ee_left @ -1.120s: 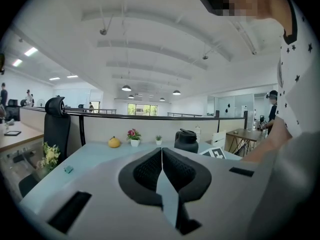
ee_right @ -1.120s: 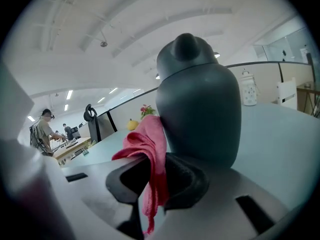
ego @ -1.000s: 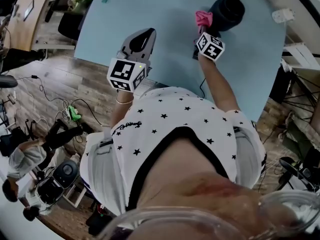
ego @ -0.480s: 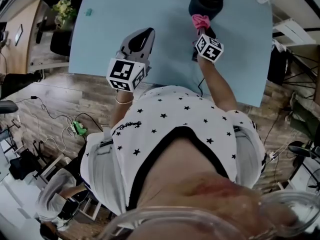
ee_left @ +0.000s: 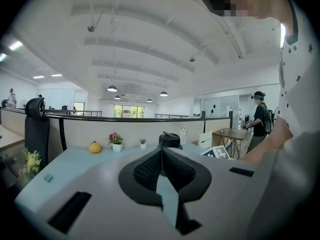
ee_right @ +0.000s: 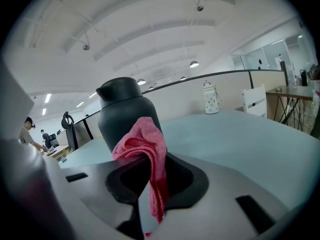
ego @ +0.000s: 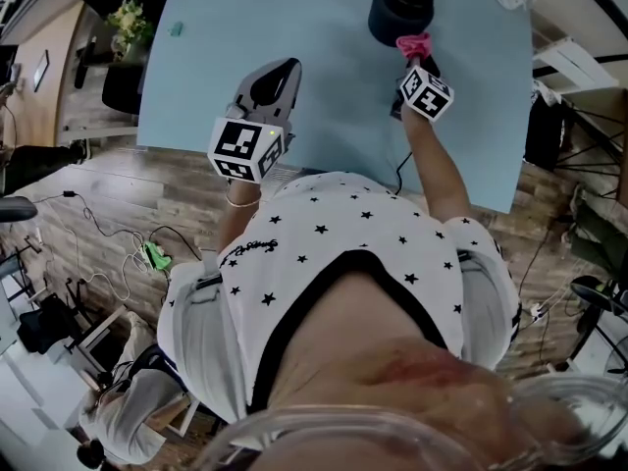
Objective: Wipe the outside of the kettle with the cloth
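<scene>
Hanging pinched in the right gripper, a pink terry cloth screens the matte black kettle. The left gripper is closed, empty, above a pale blue table.

White short-sleeved shirt, black stars, black neckline trim; thin bracelet at left wrist. Grey left gripper and right gripper, black-padded, each with 1 black-and-white marker cube.
</scene>
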`<state>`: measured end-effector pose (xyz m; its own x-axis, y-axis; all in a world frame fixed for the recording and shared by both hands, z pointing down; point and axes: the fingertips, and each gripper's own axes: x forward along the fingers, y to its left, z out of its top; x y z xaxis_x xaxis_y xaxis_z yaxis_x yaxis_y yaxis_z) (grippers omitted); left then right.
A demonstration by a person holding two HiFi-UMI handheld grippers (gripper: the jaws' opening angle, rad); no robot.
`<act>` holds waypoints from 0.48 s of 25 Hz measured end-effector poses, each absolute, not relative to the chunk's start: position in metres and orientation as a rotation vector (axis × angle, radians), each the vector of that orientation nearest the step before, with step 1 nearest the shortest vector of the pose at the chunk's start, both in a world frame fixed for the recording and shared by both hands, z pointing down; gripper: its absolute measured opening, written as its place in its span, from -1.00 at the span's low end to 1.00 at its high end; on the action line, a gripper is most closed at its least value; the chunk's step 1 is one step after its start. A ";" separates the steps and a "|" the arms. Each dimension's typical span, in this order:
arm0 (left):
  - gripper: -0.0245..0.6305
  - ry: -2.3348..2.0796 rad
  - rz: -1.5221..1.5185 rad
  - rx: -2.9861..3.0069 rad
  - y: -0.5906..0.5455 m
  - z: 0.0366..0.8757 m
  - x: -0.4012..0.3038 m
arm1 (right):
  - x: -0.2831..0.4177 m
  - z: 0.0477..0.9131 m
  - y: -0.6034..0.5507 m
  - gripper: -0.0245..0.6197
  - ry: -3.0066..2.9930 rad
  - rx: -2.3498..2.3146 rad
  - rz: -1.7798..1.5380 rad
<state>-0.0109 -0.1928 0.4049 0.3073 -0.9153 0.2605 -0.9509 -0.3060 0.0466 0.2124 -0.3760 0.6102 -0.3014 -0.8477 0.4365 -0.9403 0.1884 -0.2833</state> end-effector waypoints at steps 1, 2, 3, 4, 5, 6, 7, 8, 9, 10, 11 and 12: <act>-0.84 -1.724 0.274 2.379 -0.193 0.404 -0.011 | 0.212 0.610 -0.376 -0.70 -2.275 1.736 0.755; -0.84 -1.725 0.273 2.382 -0.194 0.403 -0.011 | 0.212 0.610 -0.375 -0.70 -2.275 1.736 0.754; -0.84 -1.726 0.271 2.385 -0.194 0.402 -0.011 | 0.212 0.609 -0.375 -0.70 -2.276 1.735 0.754; -0.84 -1.726 0.269 2.388 -0.194 0.401 -0.010 | 0.212 0.608 -0.374 -0.70 -2.278 1.734 0.753; -0.84 -1.725 0.266 2.391 -0.194 0.400 -0.010 | 0.211 0.607 -0.373 -0.70 -2.281 1.730 0.750; -0.84 -1.724 0.264 2.392 -0.195 0.400 -0.009 | 0.212 0.606 -0.372 -0.70 -2.288 1.724 0.750; -0.84 -1.723 0.263 2.393 -0.195 0.400 -0.009 | 0.213 0.604 -0.370 -0.70 -2.298 1.720 0.755; -0.84 -1.722 0.262 2.392 -0.196 0.401 -0.009 | 0.215 0.602 -0.367 -0.70 -2.313 1.719 0.772; -0.84 -1.722 0.261 2.392 -0.197 0.402 -0.009 | 0.218 0.598 -0.364 -0.71 -2.331 1.724 0.802; -0.84 -1.722 0.260 2.391 -0.198 0.403 -0.009 | 0.222 0.594 -0.360 -0.71 -2.350 1.734 0.842; -0.84 -1.722 0.261 2.390 -0.199 0.404 -0.010 | 0.227 0.590 -0.356 -0.71 -2.370 1.744 0.885; -0.84 -1.722 0.263 2.388 -0.200 0.404 -0.010 | 0.233 0.584 -0.352 -0.71 -2.392 1.749 0.916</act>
<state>-0.0104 -0.1996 0.4044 0.3116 -0.9166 0.2503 -0.9496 -0.3102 0.0465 0.2326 -0.3519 0.5844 -0.3635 -0.8577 0.3637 -0.8813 0.1901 -0.4326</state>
